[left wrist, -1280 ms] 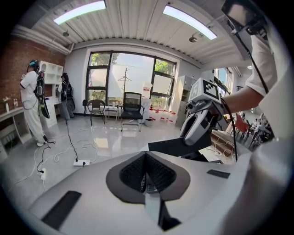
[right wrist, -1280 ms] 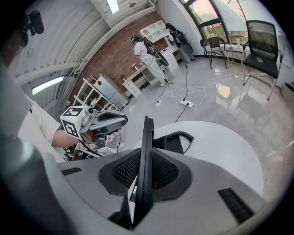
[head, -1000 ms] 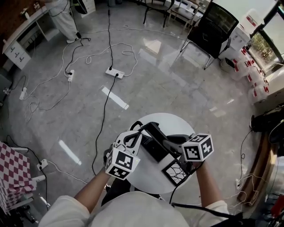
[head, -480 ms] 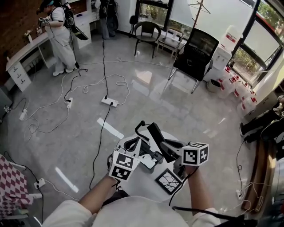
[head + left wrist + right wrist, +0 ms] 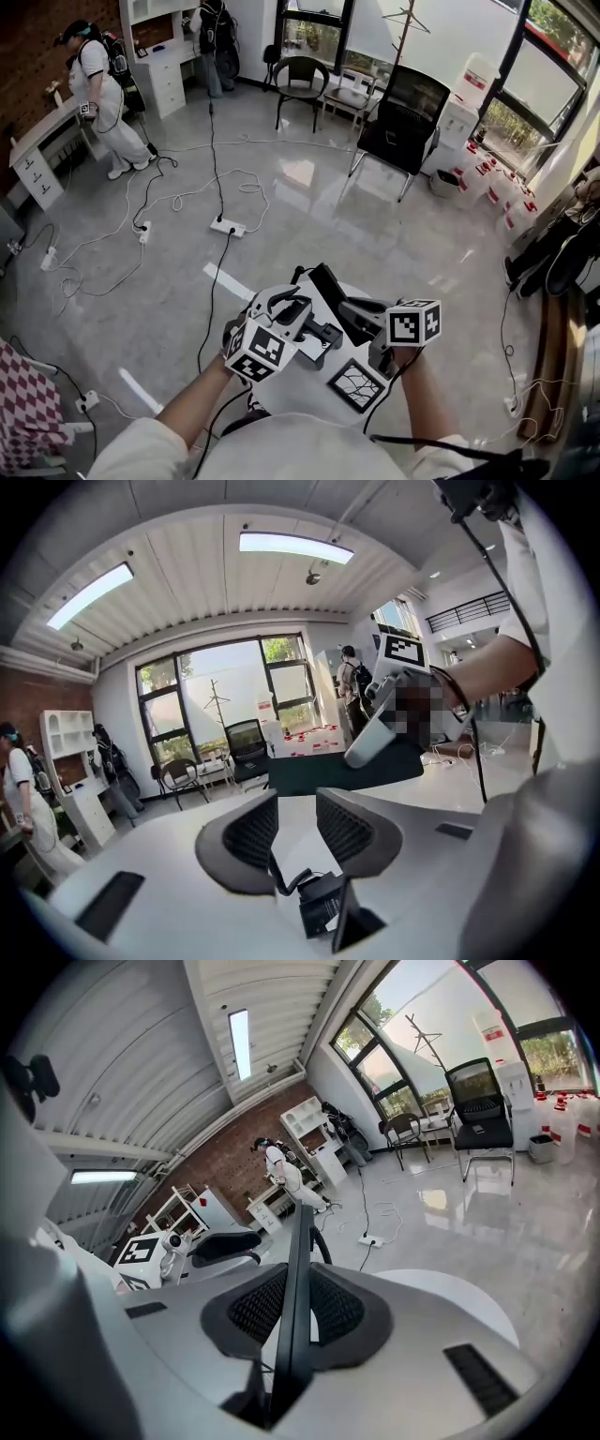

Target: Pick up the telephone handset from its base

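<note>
My right gripper point(image 5: 354, 311) point(image 5: 298, 1302) is shut on a long, flat black telephone handset point(image 5: 325, 282) point(image 5: 296, 1269), seen edge-on between its pads and held tilted up above the white round table point(image 5: 309, 398). In the left gripper view that handset point(image 5: 342, 771) stretches across behind the jaws. My left gripper point(image 5: 298, 311) point(image 5: 298, 829) is to its left, its jaws opening and pressing on nothing. A black curly cord point(image 5: 286, 885) and a small black labelled phone part point(image 5: 322, 907) point(image 5: 323, 334) sit low between the jaws.
A square marker card point(image 5: 356, 383) lies on the table by my right hand. Cables and a power strip point(image 5: 228, 227) trail over the grey floor. Black chairs point(image 5: 403, 122) stand at the back, and a person point(image 5: 103, 103) stands far left by a desk.
Both grippers have come up off the table with the phone parts. The left jaws, shut before, now stand apart, and its cube has rolled. The head view has tipped up.
</note>
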